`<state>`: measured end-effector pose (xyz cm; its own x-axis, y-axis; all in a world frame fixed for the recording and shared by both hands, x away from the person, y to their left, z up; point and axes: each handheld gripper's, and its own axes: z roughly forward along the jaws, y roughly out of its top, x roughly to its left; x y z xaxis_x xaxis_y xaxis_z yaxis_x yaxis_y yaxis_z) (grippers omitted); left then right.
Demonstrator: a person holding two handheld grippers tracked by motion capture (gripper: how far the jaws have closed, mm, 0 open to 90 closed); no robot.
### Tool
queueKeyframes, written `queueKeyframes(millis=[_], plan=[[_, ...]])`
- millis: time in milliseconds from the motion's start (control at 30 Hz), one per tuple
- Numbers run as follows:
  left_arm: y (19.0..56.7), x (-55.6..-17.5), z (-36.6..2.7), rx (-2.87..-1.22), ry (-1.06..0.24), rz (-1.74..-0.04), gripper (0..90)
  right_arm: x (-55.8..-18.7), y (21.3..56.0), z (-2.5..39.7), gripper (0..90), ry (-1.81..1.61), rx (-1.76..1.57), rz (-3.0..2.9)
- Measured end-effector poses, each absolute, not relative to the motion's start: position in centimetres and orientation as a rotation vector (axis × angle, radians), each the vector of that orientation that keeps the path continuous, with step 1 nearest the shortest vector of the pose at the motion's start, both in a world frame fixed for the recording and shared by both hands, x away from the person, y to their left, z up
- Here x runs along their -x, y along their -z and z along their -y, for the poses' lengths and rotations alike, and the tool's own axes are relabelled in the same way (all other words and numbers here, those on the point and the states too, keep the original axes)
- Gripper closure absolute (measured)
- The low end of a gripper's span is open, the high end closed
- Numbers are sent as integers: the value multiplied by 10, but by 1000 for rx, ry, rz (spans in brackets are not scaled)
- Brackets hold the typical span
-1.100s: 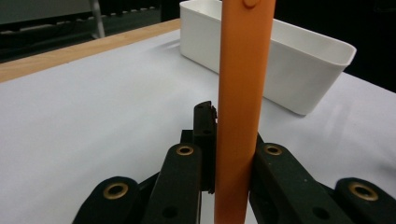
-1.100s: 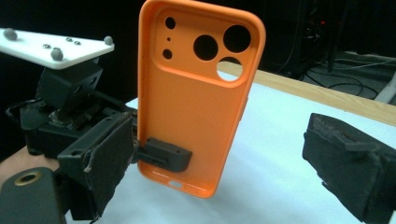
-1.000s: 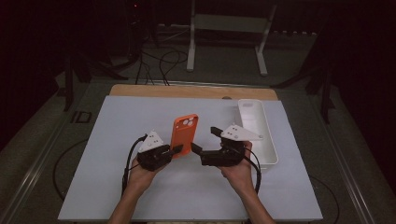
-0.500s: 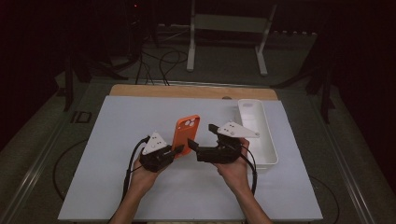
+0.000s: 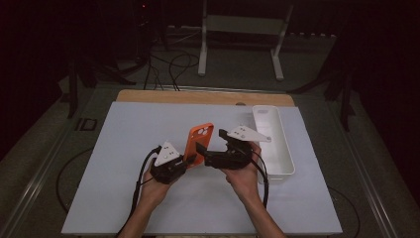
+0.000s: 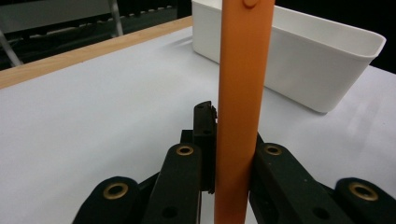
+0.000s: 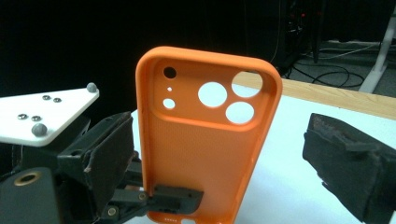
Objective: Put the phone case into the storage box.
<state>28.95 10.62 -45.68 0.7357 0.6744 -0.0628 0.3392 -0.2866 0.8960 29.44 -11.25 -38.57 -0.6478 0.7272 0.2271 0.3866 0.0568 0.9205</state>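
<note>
An orange phone case (image 5: 198, 142) stands upright above the white mat, its camera cutouts at the top. My left gripper (image 5: 186, 159) is shut on its lower end. In the left gripper view the case (image 6: 243, 84) rises edge-on, pinched by the two black jaws of the left gripper (image 6: 233, 158). My right gripper (image 5: 203, 150) comes in from the right, level with the case. In the right gripper view the case (image 7: 205, 140) shows its inner face, and the right gripper (image 7: 229, 158) is open, one pad on each side of the case without touching it.
A long white bin (image 5: 273, 141) lies on the right side of the mat (image 5: 124, 139), close behind my right hand; its wall (image 6: 299, 60) also appears in the left gripper view. A wooden board edge (image 5: 198, 96) runs along the far side.
My right gripper has moved left and up toward the case, so its open jaws now straddle it. The left gripper has kept hold of the case and barely shifted.
</note>
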Motion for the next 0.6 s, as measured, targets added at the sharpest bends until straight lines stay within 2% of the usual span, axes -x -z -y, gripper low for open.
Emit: queueKeyframes(millis=[600], plan=[[460,-287,-98,-1916,-421,-772,852,-301,384,104,89,-1626,-1216,-2000]])
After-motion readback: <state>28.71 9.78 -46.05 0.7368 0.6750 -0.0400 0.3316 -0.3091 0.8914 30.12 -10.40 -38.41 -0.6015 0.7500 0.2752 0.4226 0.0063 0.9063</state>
